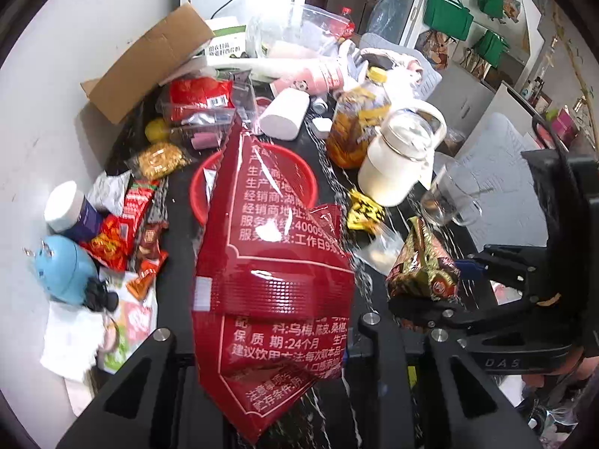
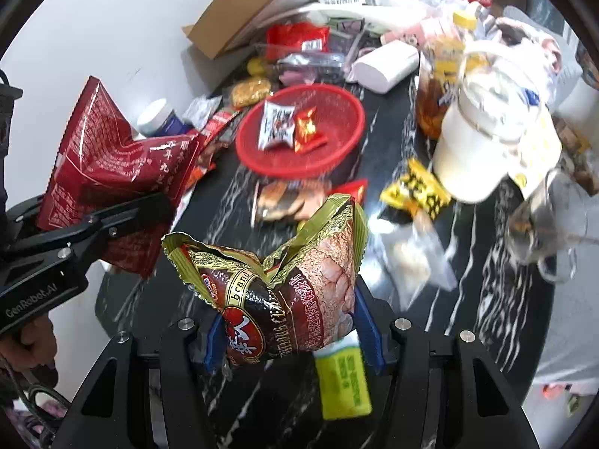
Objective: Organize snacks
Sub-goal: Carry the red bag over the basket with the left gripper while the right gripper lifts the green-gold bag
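My left gripper (image 1: 269, 351) is shut on a large dark red snack bag (image 1: 269, 262) with white Chinese print and holds it above the black marble table; the bag also shows at the left of the right wrist view (image 2: 105, 172). My right gripper (image 2: 292, 333) is shut on a gold and brown cracker bag (image 2: 284, 284), lifted off the table; it also shows in the left wrist view (image 1: 423, 265). A red round basket (image 2: 337, 149) sits mid-table and holds a white packet (image 2: 277, 127) and a small red packet (image 2: 309, 129). In the left wrist view the basket (image 1: 303, 183) is mostly hidden behind the red bag.
Loose snack packets lie along the left wall (image 1: 123, 224). A yellow packet (image 2: 415, 187), a clear zip bag (image 2: 415, 250) and a green box (image 2: 344, 381) lie near my right gripper. A white jar (image 2: 483, 138), an oil bottle (image 1: 355, 127), a glass mug (image 1: 453, 194) and a cardboard box (image 2: 247, 3) crowd the far side.
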`<state>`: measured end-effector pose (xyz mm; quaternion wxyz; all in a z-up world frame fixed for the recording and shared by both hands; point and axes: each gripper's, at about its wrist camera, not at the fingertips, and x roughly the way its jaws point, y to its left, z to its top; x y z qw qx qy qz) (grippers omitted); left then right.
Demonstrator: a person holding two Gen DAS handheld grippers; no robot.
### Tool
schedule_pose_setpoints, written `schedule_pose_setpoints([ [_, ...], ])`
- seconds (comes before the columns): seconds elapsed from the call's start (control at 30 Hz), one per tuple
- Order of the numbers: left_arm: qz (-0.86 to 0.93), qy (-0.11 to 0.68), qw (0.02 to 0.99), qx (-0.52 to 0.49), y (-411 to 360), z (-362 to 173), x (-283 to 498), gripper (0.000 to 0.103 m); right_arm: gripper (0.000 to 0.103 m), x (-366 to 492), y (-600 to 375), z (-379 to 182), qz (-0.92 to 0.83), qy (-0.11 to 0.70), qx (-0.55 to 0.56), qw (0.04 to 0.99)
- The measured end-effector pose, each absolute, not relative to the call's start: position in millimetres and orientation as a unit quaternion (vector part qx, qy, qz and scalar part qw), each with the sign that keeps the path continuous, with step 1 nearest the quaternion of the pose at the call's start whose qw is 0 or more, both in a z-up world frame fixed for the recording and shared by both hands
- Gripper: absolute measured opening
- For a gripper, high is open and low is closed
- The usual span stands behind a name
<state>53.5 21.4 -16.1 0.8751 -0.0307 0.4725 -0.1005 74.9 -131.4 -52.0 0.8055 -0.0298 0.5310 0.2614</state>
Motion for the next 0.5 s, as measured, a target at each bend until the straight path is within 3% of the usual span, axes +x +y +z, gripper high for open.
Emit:
schedule_pose_setpoints([
  [0.5, -0.071, 0.486, 0.87, -0.043, 41, -46, 126, 0.027, 0.057, 154, -107, -46, 0.254, 0.507, -0.032, 0.823],
])
